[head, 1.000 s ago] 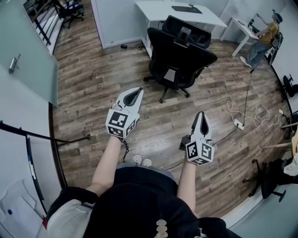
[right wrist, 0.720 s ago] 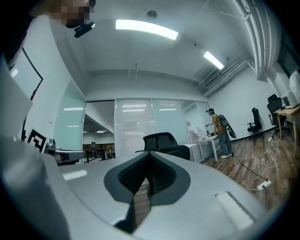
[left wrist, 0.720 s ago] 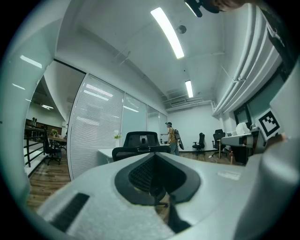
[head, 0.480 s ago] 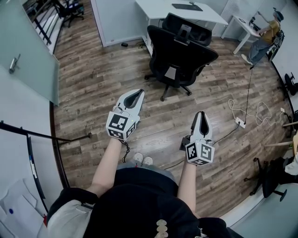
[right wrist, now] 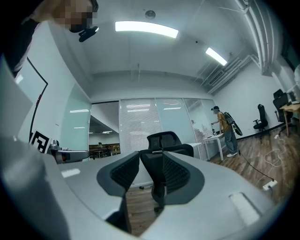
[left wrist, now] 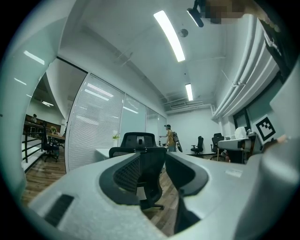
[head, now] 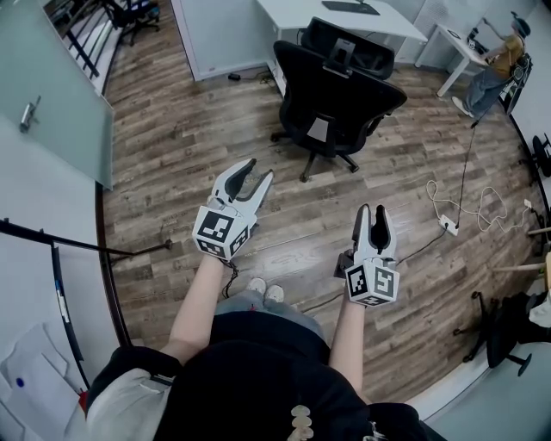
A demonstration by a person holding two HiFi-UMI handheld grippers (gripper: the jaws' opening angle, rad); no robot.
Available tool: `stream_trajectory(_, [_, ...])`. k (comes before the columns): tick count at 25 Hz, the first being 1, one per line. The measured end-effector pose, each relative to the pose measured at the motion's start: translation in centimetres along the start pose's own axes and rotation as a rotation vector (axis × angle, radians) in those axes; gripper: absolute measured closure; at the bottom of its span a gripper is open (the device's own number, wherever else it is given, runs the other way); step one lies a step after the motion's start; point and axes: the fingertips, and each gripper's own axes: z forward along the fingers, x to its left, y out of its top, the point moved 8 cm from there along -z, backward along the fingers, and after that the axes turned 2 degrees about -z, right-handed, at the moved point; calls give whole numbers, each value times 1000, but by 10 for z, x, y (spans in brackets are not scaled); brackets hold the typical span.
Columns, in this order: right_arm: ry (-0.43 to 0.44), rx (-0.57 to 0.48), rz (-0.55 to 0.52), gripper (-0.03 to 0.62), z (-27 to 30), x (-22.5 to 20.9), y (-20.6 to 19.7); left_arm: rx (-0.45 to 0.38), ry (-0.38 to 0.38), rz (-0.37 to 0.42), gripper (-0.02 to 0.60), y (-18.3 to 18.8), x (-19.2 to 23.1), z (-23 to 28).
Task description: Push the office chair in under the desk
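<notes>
Office chair (head: 336, 99): black, mesh-backed, with a headrest; it stands on its wheeled base out in front of the desk, backrest turned toward the person.
Desk (head: 293, 13): white, at the top of the head view just behind the chair, with a dark keyboard (head: 349, 7) on it.
Left gripper (head: 258, 170): held level and aimed at the chair, well apart from it; its jaws have just been opening and stand spread, with nothing between them. In its own view the chair only shows far off through the gap.
Right gripper (head: 372, 211): beside the left one, also level and well short of the chair; its jaws have just been opening too, parted and empty.
Floor (head: 189, 138): wood planks; a white power strip (head: 444, 226) with a looped cable lies to the right.
Far right corner: another person (head: 495, 60) stands at a small white table.
</notes>
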Motion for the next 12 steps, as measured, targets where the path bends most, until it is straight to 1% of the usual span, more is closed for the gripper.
stream_trajectory(5, [21,-8,4,427,-1,-11,0,-6,7,7,400,-4,-10,4])
stream_trajectory(12, [36,2,14,414,1,-21,-5,-10,44,1,396,-7,-12,-2])
